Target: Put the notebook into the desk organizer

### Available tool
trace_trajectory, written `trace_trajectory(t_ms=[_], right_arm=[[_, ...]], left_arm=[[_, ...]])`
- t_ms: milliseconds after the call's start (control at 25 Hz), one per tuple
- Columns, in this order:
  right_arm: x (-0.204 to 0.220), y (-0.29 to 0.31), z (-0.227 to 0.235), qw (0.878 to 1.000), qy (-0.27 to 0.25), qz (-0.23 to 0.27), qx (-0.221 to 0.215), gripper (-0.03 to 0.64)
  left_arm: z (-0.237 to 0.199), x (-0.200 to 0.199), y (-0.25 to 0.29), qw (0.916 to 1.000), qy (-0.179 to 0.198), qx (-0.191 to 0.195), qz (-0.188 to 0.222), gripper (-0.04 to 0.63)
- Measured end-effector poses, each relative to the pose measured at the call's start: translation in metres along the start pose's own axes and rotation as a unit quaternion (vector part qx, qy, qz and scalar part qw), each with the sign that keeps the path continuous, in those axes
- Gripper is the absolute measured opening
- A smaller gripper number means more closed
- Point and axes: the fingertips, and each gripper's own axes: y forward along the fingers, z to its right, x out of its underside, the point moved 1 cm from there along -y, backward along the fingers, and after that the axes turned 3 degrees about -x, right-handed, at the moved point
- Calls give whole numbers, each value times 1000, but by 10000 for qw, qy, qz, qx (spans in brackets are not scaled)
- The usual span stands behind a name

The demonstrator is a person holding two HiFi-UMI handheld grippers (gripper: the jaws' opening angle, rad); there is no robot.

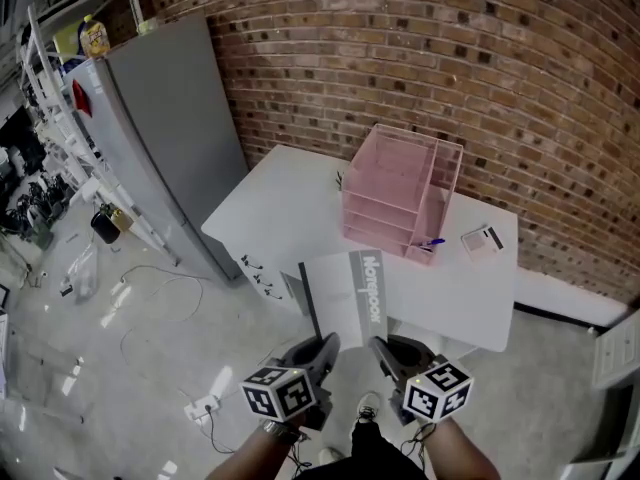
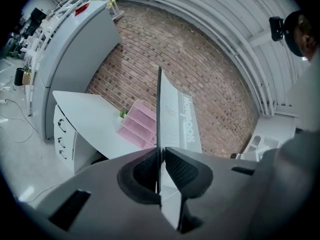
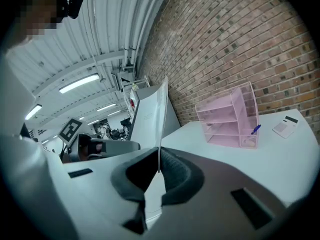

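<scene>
The notebook (image 1: 345,293) is held in the air at the near edge of the white worktop (image 1: 270,208), and it is gripped along its near edge by both tongs. The left tongs (image 2: 160,166) are closed on the notebook's near left part: the thin cover is pinched between the two ribbed pads, with no gap seen. The right tongs (image 3: 158,169) are closed in the same way on the near right part, where the edge of the cover is clamped between the dark pads. In the head view the notebook is seen as a pale grey cover with a darker band down its right side, on which white lettering is printed. It is tilted slightly to the left, and its far end overlaps the worktop's front edge.

The pink desk organizer (image 1: 400,193) is set on the worktop near the brick wall (image 1: 480,58), apart from the notebook. Its stacked shelves are seen open on the side turned toward the tongs. A blue pen (image 1: 432,241) is seen in the narrow compartment at its right end. A small calculator (image 1: 482,239) is laid on the worktop just right of the organizer. Drawers with dark handles (image 1: 255,268) are fitted under the worktop's left end. A tall grey cabinet (image 1: 170,118) is placed to the left, against the wall, and cables (image 1: 150,308) are strewn on the floor beside it.
</scene>
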Motion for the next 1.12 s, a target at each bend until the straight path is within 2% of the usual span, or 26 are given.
trace_trajectory(t_ms=[360,640,1120], right_arm=[[-34,38,74,9999,102,-61,-35,12],[-59,44,124,9998,169,41,64,12],[-92,43,168,9990,202,317,242,12]], left_arm=[[-18,-33,82,9999,-94,-48,10,29],[-10,-52,137,10000,-2,57,-31,29],[7,-76,188,9994,167,297,-90,29]])
